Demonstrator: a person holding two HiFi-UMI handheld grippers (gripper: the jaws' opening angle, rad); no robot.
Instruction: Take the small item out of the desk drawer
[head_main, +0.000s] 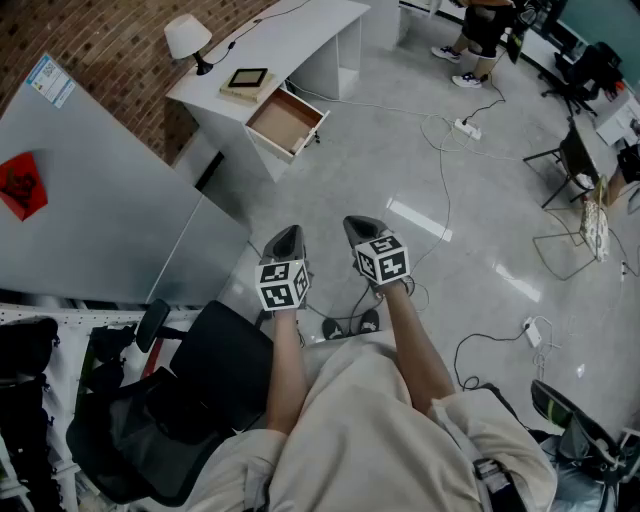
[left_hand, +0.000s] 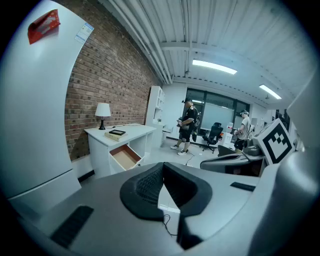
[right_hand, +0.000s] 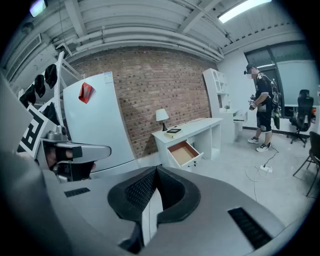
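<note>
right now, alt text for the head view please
A person holds the left gripper and right gripper, both shut and empty, over a grey floor. Far ahead stands a white desk with its drawer pulled open, a lamp on top.

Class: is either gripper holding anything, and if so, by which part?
Nothing is held: the left gripper and the right gripper are both shut on nothing.

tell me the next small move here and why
Probably step closer to the white desk: its drawer stands open, but it lies well across the floor from the left claw and right claw, both shut and empty in front of the person. No item shows in the drawer from here, so a nearer look should come first.
</note>
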